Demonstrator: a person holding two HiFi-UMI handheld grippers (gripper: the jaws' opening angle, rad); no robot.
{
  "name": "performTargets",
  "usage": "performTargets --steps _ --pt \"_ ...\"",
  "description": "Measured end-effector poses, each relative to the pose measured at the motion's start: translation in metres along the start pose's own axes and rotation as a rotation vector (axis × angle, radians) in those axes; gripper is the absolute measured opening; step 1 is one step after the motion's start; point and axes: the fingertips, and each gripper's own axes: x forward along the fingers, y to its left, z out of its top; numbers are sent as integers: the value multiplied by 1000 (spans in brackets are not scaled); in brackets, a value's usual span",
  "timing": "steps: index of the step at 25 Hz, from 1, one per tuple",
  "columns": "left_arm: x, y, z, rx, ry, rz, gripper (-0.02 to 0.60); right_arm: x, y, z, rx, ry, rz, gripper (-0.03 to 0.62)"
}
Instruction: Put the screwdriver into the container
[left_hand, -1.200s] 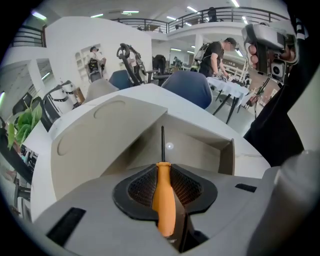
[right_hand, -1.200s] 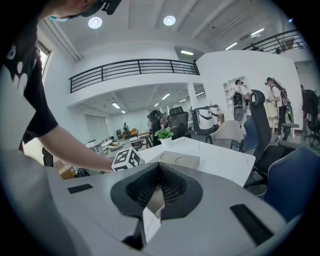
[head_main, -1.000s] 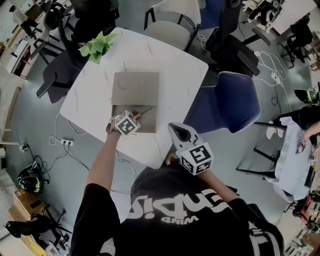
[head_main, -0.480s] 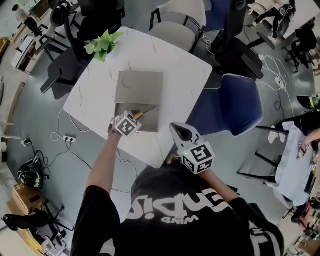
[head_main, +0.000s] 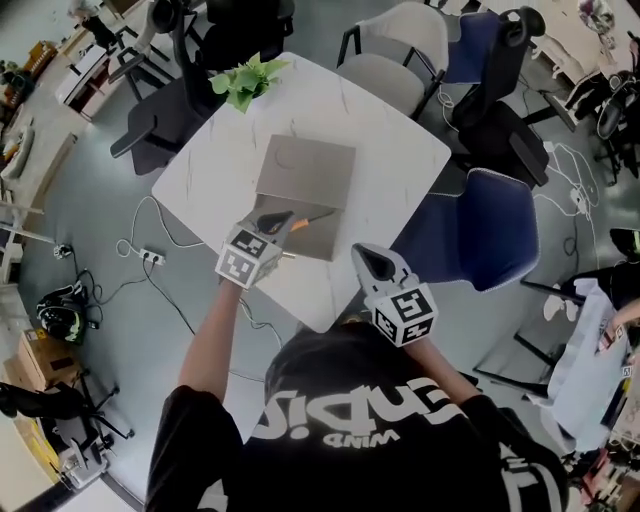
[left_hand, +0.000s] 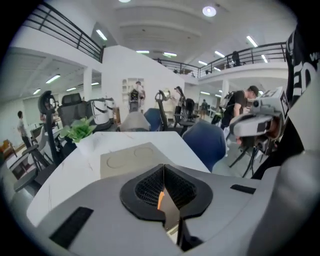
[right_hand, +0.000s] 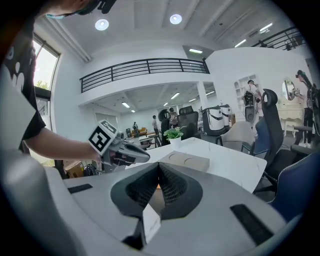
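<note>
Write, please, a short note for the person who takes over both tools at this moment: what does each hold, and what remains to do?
Left tool: jaws together, tip right at the screwdriver's orange handle; I cannot confirm a grip on it.
Right tool: jaws together, empty, by the table's near edge, apart from the container.
The screwdriver lies over the container's open front part, apparently inside.
Done: the placing seems finished.
Left: check that it rests fully inside, then draw the left tool away.
</note>
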Motion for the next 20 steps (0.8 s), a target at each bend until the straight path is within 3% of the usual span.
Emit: performTargets --steps 6,14,20 --pt "-72 -8 17 -133 -209 133 15 6 0 8 -39 -24 19 12" --pt "-125 -21 -6 -212 -318 363 15 12 -1 16 -62 -60 45 12" --pt "-143 -31 -28 -287 -383 474 15 19 9 13 -67 -61 79 12"
